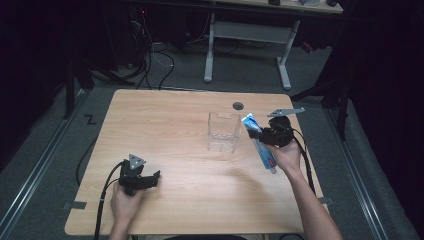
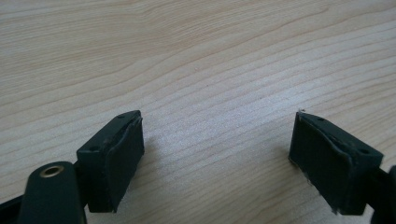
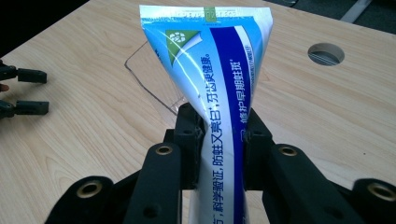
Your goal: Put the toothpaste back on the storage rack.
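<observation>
Right claw (image 3: 223, 135) clamps toothpaste tube (image 3: 212, 70) mid-body near surface's (image 1: 165, 120) right edge; long axis runs near-to-far, flat crimped end toward far edge. Left claw (image 2: 219, 154) wide open, empty.

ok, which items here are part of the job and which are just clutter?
In play:
right gripper, shut on the toothpaste tube
clear plastic container, beside the tube

Not in play:
left gripper, open on bare table
second desk behind
floor cables

Blue-and-white toothpaste tube (image 3: 219, 84), green patch
</observation>
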The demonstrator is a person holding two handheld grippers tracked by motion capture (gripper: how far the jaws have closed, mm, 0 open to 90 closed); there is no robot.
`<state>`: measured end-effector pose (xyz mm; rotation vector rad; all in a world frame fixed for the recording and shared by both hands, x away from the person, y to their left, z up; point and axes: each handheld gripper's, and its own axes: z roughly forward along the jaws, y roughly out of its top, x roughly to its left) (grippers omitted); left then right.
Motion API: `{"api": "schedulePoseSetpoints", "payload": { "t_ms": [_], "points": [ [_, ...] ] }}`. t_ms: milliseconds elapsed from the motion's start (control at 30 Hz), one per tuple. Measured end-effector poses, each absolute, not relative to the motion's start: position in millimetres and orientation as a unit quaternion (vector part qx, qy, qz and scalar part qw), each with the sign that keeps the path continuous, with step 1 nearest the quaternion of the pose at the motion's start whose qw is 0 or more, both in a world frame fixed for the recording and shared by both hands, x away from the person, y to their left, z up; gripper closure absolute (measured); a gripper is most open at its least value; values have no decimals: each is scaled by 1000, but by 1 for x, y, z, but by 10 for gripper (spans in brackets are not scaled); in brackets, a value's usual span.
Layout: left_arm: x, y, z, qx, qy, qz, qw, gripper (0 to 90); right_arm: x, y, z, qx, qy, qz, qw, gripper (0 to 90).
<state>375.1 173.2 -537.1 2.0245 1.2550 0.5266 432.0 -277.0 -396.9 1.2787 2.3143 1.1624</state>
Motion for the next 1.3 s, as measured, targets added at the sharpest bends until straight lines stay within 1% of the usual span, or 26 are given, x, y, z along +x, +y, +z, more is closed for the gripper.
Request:
{"api": "schedulePoseSetpoints", "payload": {
  "t_ms": [733,1300],
  "points": [
    [375,173,-537,779,483,203,344,183,443,-257,-381,427,789,421,133,737],
    [375,173,-537,779,483,203,344,183,455,-236,-366,411,791,429,150,736]
  ]
}}
